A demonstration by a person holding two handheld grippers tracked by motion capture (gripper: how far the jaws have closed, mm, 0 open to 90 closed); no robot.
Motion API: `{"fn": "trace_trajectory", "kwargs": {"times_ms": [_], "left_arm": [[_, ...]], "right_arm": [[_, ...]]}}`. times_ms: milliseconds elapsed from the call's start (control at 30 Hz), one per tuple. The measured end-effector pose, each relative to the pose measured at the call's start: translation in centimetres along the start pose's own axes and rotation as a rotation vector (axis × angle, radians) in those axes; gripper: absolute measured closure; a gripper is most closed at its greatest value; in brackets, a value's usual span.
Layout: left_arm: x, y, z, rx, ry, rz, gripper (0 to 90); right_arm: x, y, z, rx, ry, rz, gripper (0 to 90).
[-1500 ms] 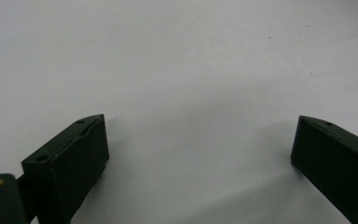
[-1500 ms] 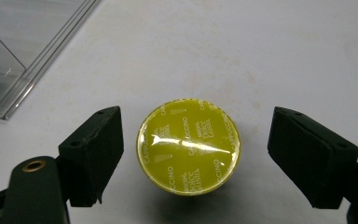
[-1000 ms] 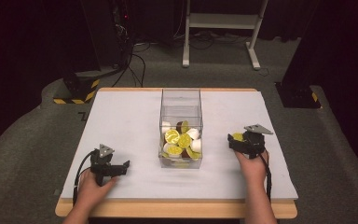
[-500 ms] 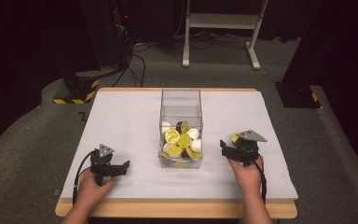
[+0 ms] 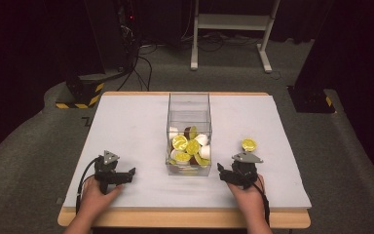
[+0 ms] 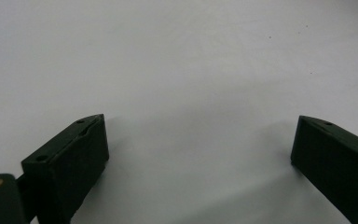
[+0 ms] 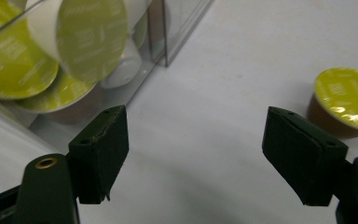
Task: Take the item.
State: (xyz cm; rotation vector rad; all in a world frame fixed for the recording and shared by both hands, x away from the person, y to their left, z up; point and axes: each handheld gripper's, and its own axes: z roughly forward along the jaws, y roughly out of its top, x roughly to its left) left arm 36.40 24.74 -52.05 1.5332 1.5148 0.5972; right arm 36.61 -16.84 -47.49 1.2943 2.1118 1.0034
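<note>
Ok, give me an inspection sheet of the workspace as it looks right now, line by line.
Surface: white table top on a wooden board, bare around the items.
Job's things: clear box at centre, holding yellow-lidded pods; one loose pod on the table to its right.
Clutter: nothing seen.
Grippers: left gripper open over bare table; right gripper open, empty, between box and loose pod.
Cables: a black cable trails from the left gripper; more cables on the floor.
Surroundings: grey carpet, white stand, dark equipment behind.
</note>
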Motion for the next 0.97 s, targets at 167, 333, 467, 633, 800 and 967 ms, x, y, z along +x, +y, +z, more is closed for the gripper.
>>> {"fn": "trace_trajectory", "kwargs": {"times_ms": [167, 333, 467, 633, 800, 967], "left_arm": [[0.0, 0.0, 0.0, 0.001, 0.0, 0.002, 4.3], [0.0, 0.0, 0.0, -0.003, 0.0, -0.004, 4.3], [0.0, 0.0, 0.0, 0.001, 0.0, 0.002, 4.3], [0.0, 0.0, 0.0, 0.003, 0.0, 0.007, 4.3], [0.0, 0.0, 0.0, 0.001, 0.0, 0.007, 4.3], [0.0, 0.0, 0.0, 0.002, 0.001, 0.008, 4.3]], "right_arm": [[0.8, -1.0, 1.5, 0.054, 0.027, -0.02, 23.3], [1.2, -1.4, 2.6, 0.104, 0.023, -0.048, 26.2], [1.3, -1.5, 2.7, 0.1, 0.026, -0.035, 26.1], [1.3, -1.3, 2.9, 0.102, 0.027, -0.037, 24.8], [1.1, -1.2, 3.0, 0.112, 0.046, -0.043, 23.9], [1.0, -1.1, 3.1, 0.115, 0.051, -0.046, 23.6]]}}
